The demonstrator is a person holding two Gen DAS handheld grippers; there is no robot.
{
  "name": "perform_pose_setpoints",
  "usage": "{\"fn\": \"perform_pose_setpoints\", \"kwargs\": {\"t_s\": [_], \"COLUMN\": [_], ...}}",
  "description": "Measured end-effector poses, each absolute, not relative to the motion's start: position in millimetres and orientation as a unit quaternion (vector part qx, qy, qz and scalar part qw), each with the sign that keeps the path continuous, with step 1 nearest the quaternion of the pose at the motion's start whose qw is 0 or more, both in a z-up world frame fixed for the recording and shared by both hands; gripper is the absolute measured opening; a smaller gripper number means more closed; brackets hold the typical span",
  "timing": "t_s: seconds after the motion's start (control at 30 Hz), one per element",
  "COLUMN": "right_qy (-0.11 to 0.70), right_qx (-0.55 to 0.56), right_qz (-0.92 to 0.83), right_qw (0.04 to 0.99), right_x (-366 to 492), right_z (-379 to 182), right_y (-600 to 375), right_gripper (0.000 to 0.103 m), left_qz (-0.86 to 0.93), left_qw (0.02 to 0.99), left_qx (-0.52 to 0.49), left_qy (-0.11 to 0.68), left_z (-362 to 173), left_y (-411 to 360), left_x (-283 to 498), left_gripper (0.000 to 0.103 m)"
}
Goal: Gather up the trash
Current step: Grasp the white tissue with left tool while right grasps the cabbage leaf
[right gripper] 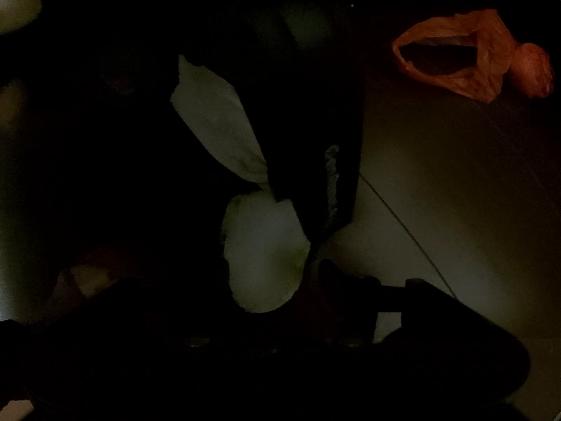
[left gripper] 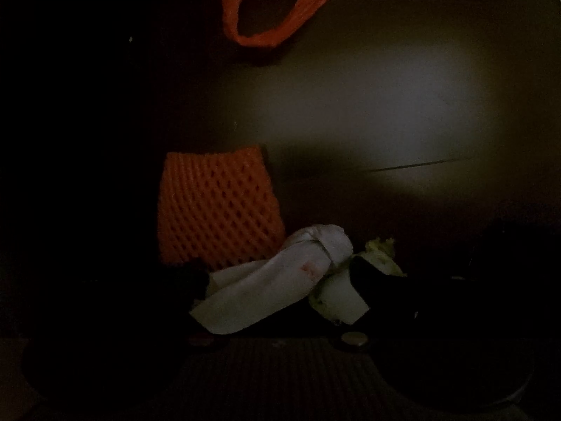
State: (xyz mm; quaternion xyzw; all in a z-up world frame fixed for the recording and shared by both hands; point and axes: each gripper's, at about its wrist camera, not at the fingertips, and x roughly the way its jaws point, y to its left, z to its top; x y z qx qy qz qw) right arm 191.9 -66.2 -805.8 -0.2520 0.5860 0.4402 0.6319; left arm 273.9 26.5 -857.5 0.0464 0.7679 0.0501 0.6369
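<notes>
Crumpled white tissue (left gripper: 280,280) lies closest to the left wrist camera, between the dark fingers of the left tongs (left gripper: 287,291). These are spread wide on either side of it, and the pads do not appear to press on it yet. A greenish scrap of peel (left gripper: 382,252) touches the tissue's right end. An orange foam fruit net (left gripper: 217,210) lies flat just behind the tissue, and a second orange sleeve (left gripper: 280,3), with its mouth open, rests well beyond.

In the right wrist view a pale scrap (right gripper: 263,252) sits near the right tongs (right gripper: 270,280). The gloom hides whether those are spread or pinching it.

Judging by this, the step in hand is the pick-up of the tissue, with both nets yet to be collected. The next move probably calls for closing squarely on the soft paper without dragging the peel along or knocking the other tongs, which stand close.

Underneath is a smooth brown surface (left gripper: 385,105) with one thin seam; whether it is a tabletop or the floor is unclear. Lighting is very dim, and no bin is visible.
</notes>
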Motion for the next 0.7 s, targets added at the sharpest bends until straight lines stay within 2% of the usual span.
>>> {"fn": "perform_pose_setpoints", "kwargs": {"t_s": [0.13,0.2,0.33,0.37,0.4,0.53,0.67,0.7], "right_qy": [0.584,0.590,0.596,0.598,0.593,0.582,0.592,0.590], "right_qx": [-0.264,-0.261,-0.266,-0.272,-0.277,-0.278,-0.242,-0.238], "right_qz": [0.435,0.432,0.428,0.430,0.435,0.442,0.437,0.435], "right_qw": [0.633,0.630,0.624,0.620,0.619,0.624,0.633,0.637], "right_x": [184,182,177,176,173,167,176,183], "right_z": [-812,-814,-819,-820,-820,-818,-806,-801], "right_y": [-61,-61,-62,-61,-61,-66,-75,-80], "right_gripper": [0.053,0.052,0.049,0.040,0.038,0.034,0.008,0.007], "left_qz": [0.051,0.051,0.049,0.049,0.052,0.052,0.055,0.056], "left_qw": [0.634,0.630,0.624,0.623,0.621,0.619,0.621,0.622], "left_qx": [0.027,0.010,-0.002,-0.002,-0.004,-0.005,-0.004,-0.003], "left_qy": [0.771,0.775,0.780,0.781,0.782,0.784,0.782,0.781], "left_z": [-860,-863,-869,-869,-869,-861,-856,-855], "left_y": [31,35,39,39,39,37,35,34], "left_x": [273,274,271,271,270,274,275,276], "left_gripper": [0.084,0.069,0.048,0.040,0.032,0.028,0.023,0.022]}}
